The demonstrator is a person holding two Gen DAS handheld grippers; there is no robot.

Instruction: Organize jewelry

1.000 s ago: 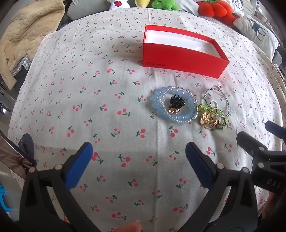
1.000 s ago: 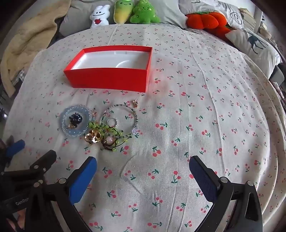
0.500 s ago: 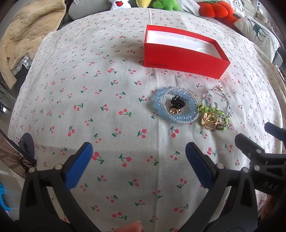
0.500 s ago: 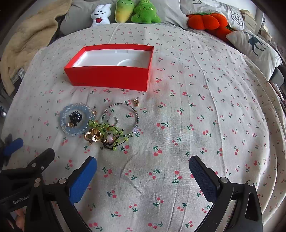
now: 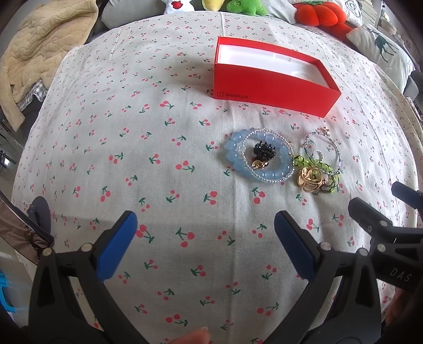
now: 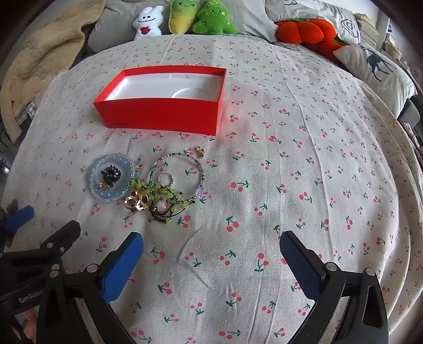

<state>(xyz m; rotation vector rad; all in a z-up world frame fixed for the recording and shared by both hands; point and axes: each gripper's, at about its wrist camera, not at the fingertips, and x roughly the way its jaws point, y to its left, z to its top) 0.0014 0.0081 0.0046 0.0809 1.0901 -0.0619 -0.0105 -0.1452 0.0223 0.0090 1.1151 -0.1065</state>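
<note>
An open red box [image 5: 272, 86] [image 6: 161, 113] with a white lining stands on the cherry-print bedspread. In front of it lies a heap of jewelry: a blue bead bracelet [image 5: 239, 166] [image 6: 105, 194] around a black hair claw [image 5: 263, 152] [image 6: 111, 173], gold rings [image 5: 309, 178] [image 6: 136, 202], a green bead strand [image 6: 154, 189], a thin bead bracelet [image 5: 321, 148] [image 6: 179, 174] and a small earring [image 6: 201, 150]. My left gripper [image 5: 205, 238] is open, below and left of the heap. My right gripper [image 6: 211, 254] is open too, with the heap ahead to its left. Both hold nothing.
Plush toys [image 6: 185, 19] and an orange cushion [image 6: 306, 30] line the far edge of the bed. A beige blanket [image 5: 39, 55] hangs at the left and a deer-print pillow [image 6: 375, 68] lies at the right. Open bedspread [image 6: 317, 172] stretches right of the heap.
Both views have shifted a little, with the box and jewelry sitting slightly lower in frame. Both grippers stay open and nothing on the bed has moved.
</note>
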